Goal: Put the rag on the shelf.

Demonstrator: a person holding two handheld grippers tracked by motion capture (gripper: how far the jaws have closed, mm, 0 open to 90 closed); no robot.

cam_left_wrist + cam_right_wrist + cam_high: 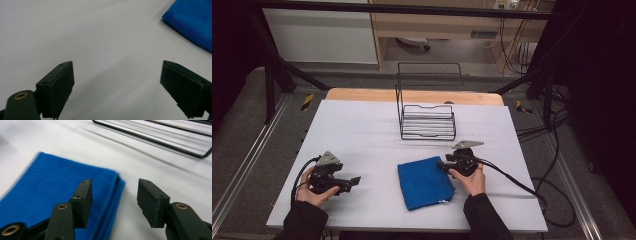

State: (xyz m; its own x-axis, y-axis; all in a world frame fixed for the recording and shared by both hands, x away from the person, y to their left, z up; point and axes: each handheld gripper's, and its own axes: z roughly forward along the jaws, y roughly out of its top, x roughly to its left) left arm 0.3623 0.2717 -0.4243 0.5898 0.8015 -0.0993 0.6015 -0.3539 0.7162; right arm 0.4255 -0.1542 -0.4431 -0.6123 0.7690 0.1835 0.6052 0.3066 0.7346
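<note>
A folded blue cloth (424, 182) lies flat on the white table (362, 130), near the front and a little right of the middle. My right gripper (441, 165) is at the cloth's far right corner, pointing left. In the right gripper view, that gripper (115, 195) is open, one jaw over the blue cloth (50, 185) and the other over bare table; the cloth's folded edge runs between them, unpressed. My left gripper (354, 181) rests at the front left, pointing right. It stands open (117, 82) over bare table, with the blue cloth (192, 20) farther off.
A black wire rack (428, 122) stands at the back middle of the table, just beyond the cloth; its lower bars (160, 138) run across the top of the right gripper view. Cables trail off the table's right side. Dark frame posts flank the table.
</note>
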